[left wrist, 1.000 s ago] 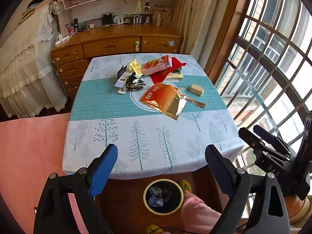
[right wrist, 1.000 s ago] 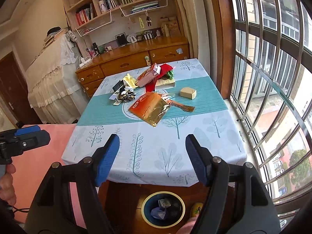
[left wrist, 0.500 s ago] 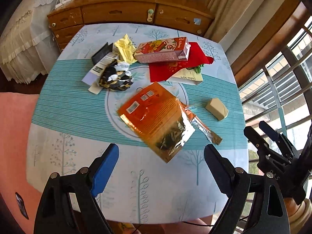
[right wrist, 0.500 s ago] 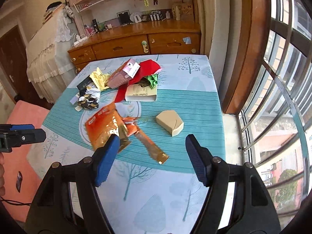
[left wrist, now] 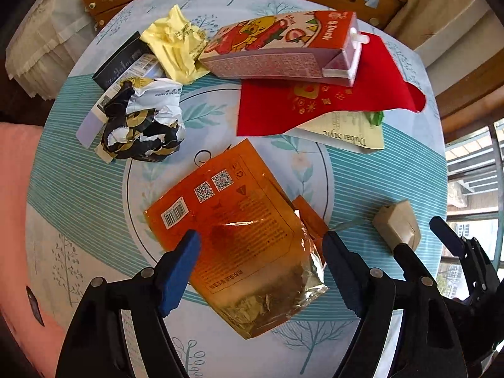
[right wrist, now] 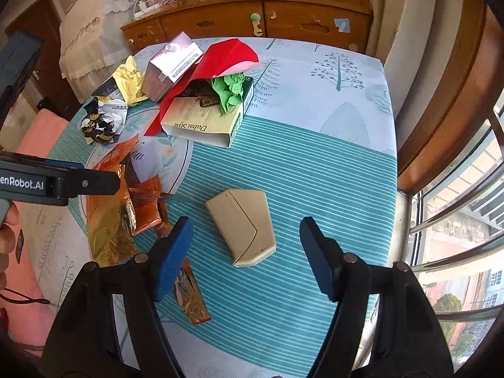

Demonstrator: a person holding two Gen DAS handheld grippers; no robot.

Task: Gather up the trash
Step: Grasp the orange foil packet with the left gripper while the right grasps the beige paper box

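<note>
An orange foil snack bag (left wrist: 239, 236) lies flat on the table (left wrist: 78, 189), its torn silver end toward me. My left gripper (left wrist: 263, 263) hangs straight above it, jaws closing either side of the bag without pressing it. A small tan folded carton (right wrist: 244, 226) lies on the striped cloth (right wrist: 299, 173). My right gripper (right wrist: 245, 253) is open just above the carton's near end. The carton (left wrist: 398, 225) and the right gripper (left wrist: 441, 242) also show at the right of the left wrist view. The left gripper's finger (right wrist: 82, 184) crosses the left edge of the right wrist view.
Further back lie a crumpled black-and-white wrapper (left wrist: 141, 123), yellow paper (left wrist: 176, 50), a red juice carton (left wrist: 280, 47), a red envelope (left wrist: 330, 97) and a cream box with green paper (right wrist: 208, 116). An orange torn strip (right wrist: 189, 296) lies by the right gripper. A wooden dresser (right wrist: 252, 19) and window bars (right wrist: 456, 220) border the table.
Both grippers have come forward and down from the table's near edge to just over the trash. The floor bin has dropped out of view. The left jaws stand a little narrower.
</note>
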